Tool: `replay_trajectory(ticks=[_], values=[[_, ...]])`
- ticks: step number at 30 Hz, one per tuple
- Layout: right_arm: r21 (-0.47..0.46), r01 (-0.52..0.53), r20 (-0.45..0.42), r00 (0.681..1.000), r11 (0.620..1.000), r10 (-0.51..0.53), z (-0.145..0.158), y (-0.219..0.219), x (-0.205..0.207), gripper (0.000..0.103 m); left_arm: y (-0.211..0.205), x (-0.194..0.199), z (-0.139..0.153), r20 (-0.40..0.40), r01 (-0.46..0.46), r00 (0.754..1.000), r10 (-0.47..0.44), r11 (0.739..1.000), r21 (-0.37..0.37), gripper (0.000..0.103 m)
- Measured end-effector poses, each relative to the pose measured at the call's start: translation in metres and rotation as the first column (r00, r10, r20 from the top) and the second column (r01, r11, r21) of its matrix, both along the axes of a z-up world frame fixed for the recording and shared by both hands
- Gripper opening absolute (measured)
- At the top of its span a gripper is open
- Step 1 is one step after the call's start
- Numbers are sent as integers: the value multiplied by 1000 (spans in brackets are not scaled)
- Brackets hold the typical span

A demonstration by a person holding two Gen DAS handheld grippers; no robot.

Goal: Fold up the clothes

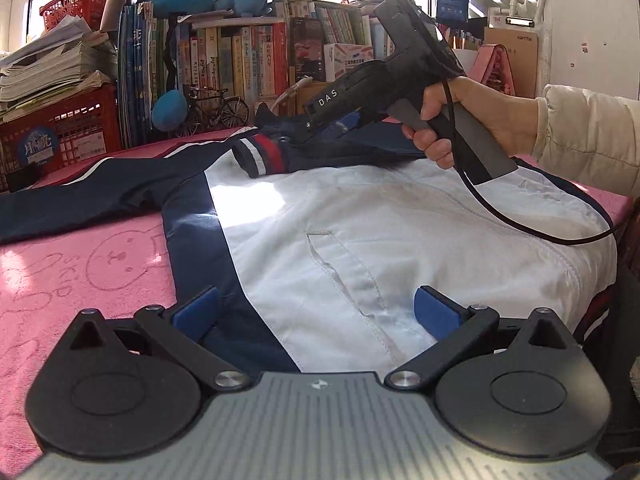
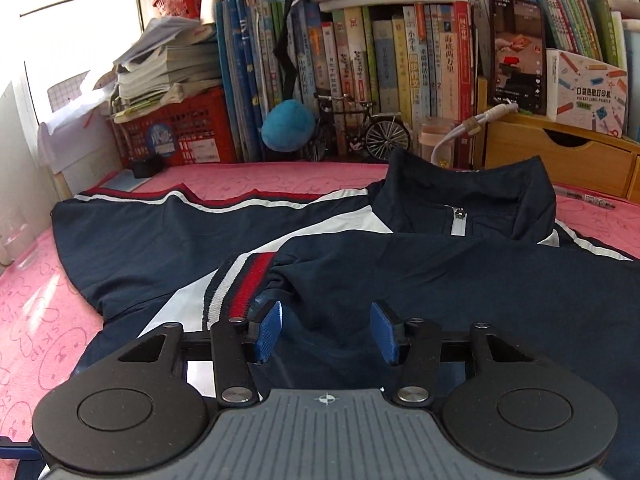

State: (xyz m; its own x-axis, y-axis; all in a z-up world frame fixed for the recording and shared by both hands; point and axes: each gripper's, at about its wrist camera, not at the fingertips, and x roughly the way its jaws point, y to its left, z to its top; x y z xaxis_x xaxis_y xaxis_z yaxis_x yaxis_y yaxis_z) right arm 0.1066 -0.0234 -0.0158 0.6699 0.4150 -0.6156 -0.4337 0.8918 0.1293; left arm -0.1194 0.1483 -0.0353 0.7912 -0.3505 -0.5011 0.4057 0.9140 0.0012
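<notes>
A navy and white jacket (image 1: 360,220) lies flat on the pink towel (image 1: 80,272), zipped up, with its collar (image 2: 464,196) at the far end. One sleeve is folded across the chest, and its red, white and navy cuff (image 2: 244,284) rests on the body. My left gripper (image 1: 316,312) hovers open over the white hem beside the pocket, with nothing gripped. A hand (image 1: 460,116) holds my right gripper (image 1: 320,128) over the folded sleeve. In the right wrist view the right gripper (image 2: 326,330) stands half open, navy sleeve fabric between its blue pads (image 2: 270,330), which do not press it.
Books (image 2: 400,60) fill the shelf behind the table. A red crate (image 2: 180,128) with stacked papers stands at the back left. A blue plush ball (image 2: 288,124), a model bicycle (image 2: 368,128) and a wooden drawer box (image 2: 560,156) line the back edge. The other sleeve (image 1: 80,196) stretches out left.
</notes>
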Motion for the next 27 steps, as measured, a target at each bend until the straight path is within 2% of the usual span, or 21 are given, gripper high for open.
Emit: replay_trajectory(ticks=[5,7,10,12,15,18,21,23,24,25,26,27], values=[[0,23,-10,1000,1000,-23,-14,0,0,54,1,-2,-1,16,3,1000,-3,1000,-9,103],[11,22,-14,1000,1000,-22,-12,-3,1,54,1,-2,-2,20,2,1000,-2,1000,-12,103],[80,12,13,1000,997,-13,1,-7,-1,55,1,-1,-2,20,-2,1000,2,1000,-15,103],[120,-15,34,999,993,11,9,-6,-1,61,0,1,0,4,-5,1000,5,1000,-16,103],[83,-40,56,998,996,35,9,6,0,63,1,6,8,-50,-9,999,9,1000,-17,103],[17,-48,20,999,999,47,-8,19,4,63,10,10,18,-57,-59,997,58,998,-22,103],[45,-55,-3,998,997,55,-15,16,7,65,34,23,31,-15,-154,988,154,986,-56,103],[51,-66,-3,998,997,66,-16,13,7,65,55,37,39,3,-234,972,235,967,-98,103],[48,-71,-2,997,996,71,-16,13,6,67,71,46,45,-4,-304,952,306,945,-123,103],[41,-79,0,997,996,79,-17,14,5,68,89,57,50,-27,-386,922,386,912,-139,103],[34,-88,1,996,996,88,-17,15,4,72,106,74,51,-71,-479,878,474,866,-143,103],[22,-99,3,995,995,99,-17,17,3,77,123,90,53,-115,-567,824,555,811,-143,103]])
